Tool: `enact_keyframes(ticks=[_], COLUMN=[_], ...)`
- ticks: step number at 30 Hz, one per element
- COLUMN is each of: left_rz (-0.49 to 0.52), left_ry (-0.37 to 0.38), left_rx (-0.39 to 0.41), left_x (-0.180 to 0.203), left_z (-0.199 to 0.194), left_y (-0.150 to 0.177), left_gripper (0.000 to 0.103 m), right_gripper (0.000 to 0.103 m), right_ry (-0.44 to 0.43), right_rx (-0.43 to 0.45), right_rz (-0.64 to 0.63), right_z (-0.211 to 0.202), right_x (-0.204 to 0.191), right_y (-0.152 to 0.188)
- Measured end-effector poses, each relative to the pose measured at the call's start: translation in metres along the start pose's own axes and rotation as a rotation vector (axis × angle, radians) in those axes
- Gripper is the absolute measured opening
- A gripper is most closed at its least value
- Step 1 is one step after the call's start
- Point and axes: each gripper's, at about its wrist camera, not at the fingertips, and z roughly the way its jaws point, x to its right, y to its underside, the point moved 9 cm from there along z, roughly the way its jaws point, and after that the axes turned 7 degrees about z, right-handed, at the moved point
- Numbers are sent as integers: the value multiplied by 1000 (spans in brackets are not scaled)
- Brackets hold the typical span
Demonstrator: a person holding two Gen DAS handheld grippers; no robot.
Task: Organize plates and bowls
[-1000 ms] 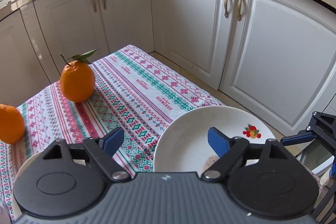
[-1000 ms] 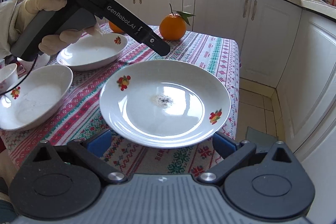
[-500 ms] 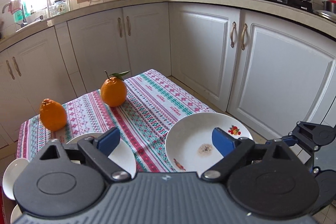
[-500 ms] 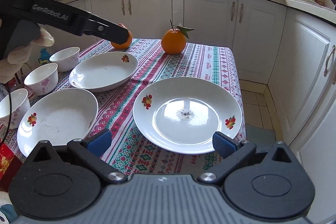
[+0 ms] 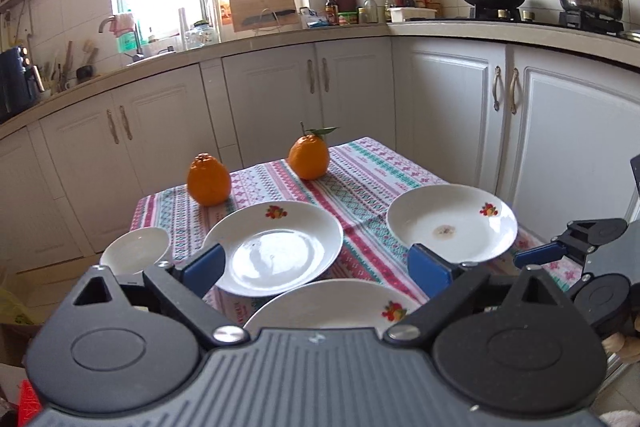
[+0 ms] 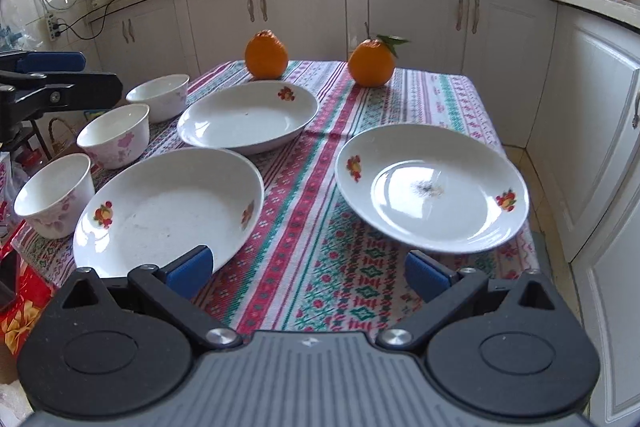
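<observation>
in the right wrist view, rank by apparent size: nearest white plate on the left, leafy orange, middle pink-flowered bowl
1. Nearest white plate on the left, though nearness inflates it
2. Middle pink-flowered white bowl
3. Orange with the leaf, farthest away

The tablecloth [image 6: 320, 227] runs in stripes of red, pink, green and white, worked in small diamond and flower figures. On it, three white plates carry little red-and-yellow fruit prints at the rim: the near left plate [image 6: 168, 211], the far plate [image 6: 248, 115], and the right plate [image 6: 432, 191], which has a dark brownish smudge at its centre. Three white bowls [image 6: 116, 135] along the left edge show pale pink flowers. Two bright oranges [image 6: 266, 55] sit at the far end, the right one with a green leaf. The cabinets [image 6: 416, 7] are cream-white. The gripper fingers [image 6: 188, 267] are black with blue pads.
</observation>
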Motion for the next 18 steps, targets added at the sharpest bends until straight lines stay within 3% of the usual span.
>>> enact_keyframes(ticks=[6,11,18], left_rz=[39,22,-2], left_ry=[-66,-25,40], left_rx=[-26,-88,-138], left_x=[-2,4,21], left_z=[-27,-34,-28], left_y=[46,81,100], left_gripper=[99,99,99], right_gripper=[103,103,103], right_ry=[-44,-62,-105], right_rx=[-54,-80,-61], right_rz=[-14,-47,-142], right_z=[4,5,9], right_x=[-18,-24,-32], right_y=[10,8,-6])
